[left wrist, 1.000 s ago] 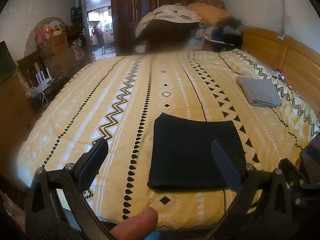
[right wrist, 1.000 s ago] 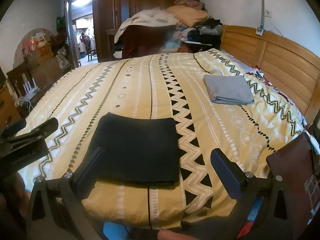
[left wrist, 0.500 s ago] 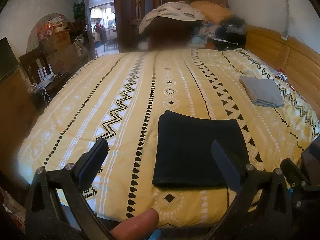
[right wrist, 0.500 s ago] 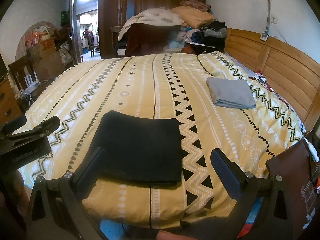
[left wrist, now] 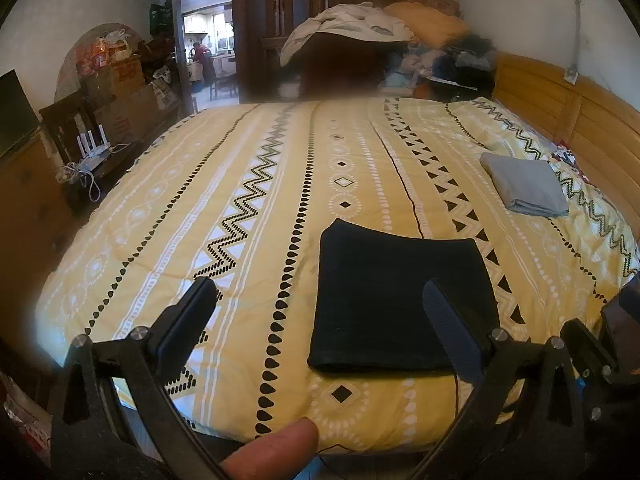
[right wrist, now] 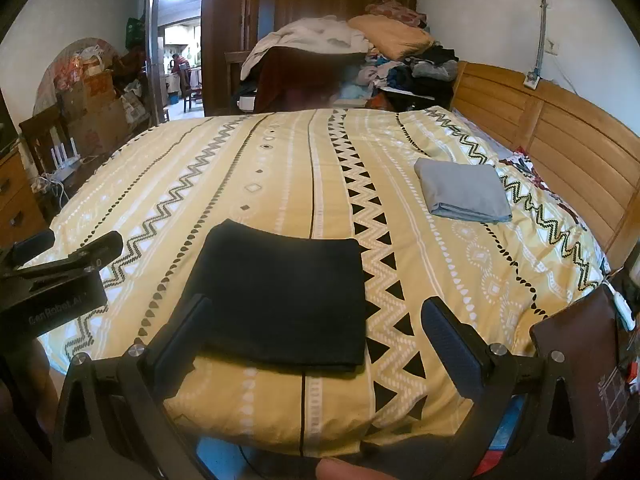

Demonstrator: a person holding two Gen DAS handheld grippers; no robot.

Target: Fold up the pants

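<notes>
Pants (right wrist: 280, 296) lie folded on the bed (right wrist: 280, 168), ahead of both spread, empty grippers (left wrist: 320, 316) (right wrist: 316, 328).

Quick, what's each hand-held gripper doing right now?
Left hand-held gripper: open, holding nothing.
Right hand-held gripper: open, holding nothing; folded black pants lie on the bed.

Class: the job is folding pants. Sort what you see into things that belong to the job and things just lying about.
Part of the job:
black folded pants
left gripper, open
right gripper, open
bedspread as work surface

Lying about:
grey folded cloth
clothes pile
headboard
</notes>
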